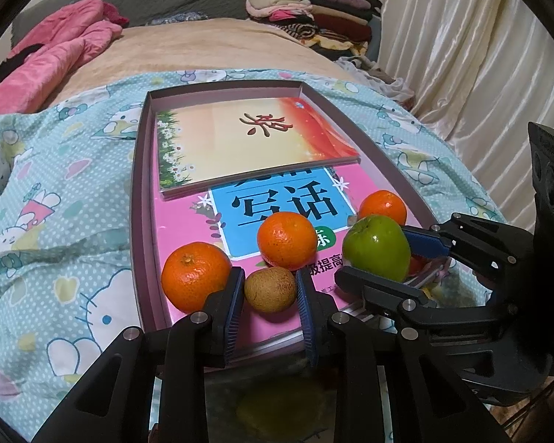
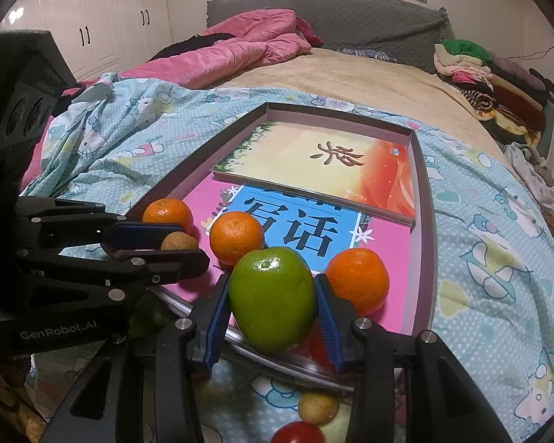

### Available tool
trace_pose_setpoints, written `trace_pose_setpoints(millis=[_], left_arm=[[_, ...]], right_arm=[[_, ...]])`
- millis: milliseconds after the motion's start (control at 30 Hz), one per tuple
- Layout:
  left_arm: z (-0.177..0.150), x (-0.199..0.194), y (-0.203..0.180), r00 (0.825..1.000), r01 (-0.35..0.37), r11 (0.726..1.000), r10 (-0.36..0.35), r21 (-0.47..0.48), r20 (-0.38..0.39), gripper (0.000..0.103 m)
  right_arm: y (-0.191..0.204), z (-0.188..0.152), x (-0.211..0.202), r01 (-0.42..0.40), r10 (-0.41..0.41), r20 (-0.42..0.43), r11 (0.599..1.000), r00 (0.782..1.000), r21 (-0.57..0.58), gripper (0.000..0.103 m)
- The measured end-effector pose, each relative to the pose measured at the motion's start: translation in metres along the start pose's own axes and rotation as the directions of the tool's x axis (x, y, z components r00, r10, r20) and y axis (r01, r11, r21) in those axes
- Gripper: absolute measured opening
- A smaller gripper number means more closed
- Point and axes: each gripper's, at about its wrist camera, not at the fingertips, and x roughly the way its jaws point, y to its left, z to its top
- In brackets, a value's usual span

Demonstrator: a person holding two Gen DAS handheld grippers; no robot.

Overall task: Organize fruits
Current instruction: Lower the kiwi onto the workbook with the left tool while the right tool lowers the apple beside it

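A shallow mauve tray (image 1: 138, 192) (image 2: 423, 221) lies on the bed with two books in it. Three oranges (image 1: 195, 277) (image 1: 287, 240) (image 1: 383, 206) rest on the pink book at the near end. My left gripper (image 1: 269, 291) is shut on a small brown fruit (image 1: 269, 289) between the left and middle oranges. My right gripper (image 2: 273, 299) is shut on a green apple (image 2: 271, 295) over the tray's near edge, beside the right orange (image 2: 358, 278). Each view shows the other gripper: left gripper (image 2: 192, 243), right gripper (image 1: 380, 254).
A yellowish fruit (image 2: 318, 408) and a red fruit (image 2: 297, 433) lie on the blue patterned sheet below the tray's near edge. A pink quilt (image 2: 247, 44) lies at the far left. Folded clothes (image 1: 306, 18) are stacked at the far right, next to a curtain.
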Motion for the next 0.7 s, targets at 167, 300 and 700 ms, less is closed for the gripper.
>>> trace_pose_setpoints(millis=[167,300,700], left_arm=[[0.0001,0.0001,0.0003,1.0,-0.004,1.0,0.004,0.002,0.001,0.029],[0.0001,0.0002,0.001,1.0,-0.006,1.0,0.006,0.001,0.0,0.029],[-0.0005,0.0003,0.0004,1.0,-0.011,1.0,0.011,0.004,0.0,0.029]], right_arm=[[0.0,0.0005,0.0007,0.0,0.0,0.0,1.0,1.0,0.003,0.044],[0.0,0.0004,0.0006,-0.001,0.001,0.0,1.0,1.0,0.006,0.044],[-0.0018,0.0015,-0.0014,-0.005,0.005,0.001,1.0,1.0,0.007,0.044]])
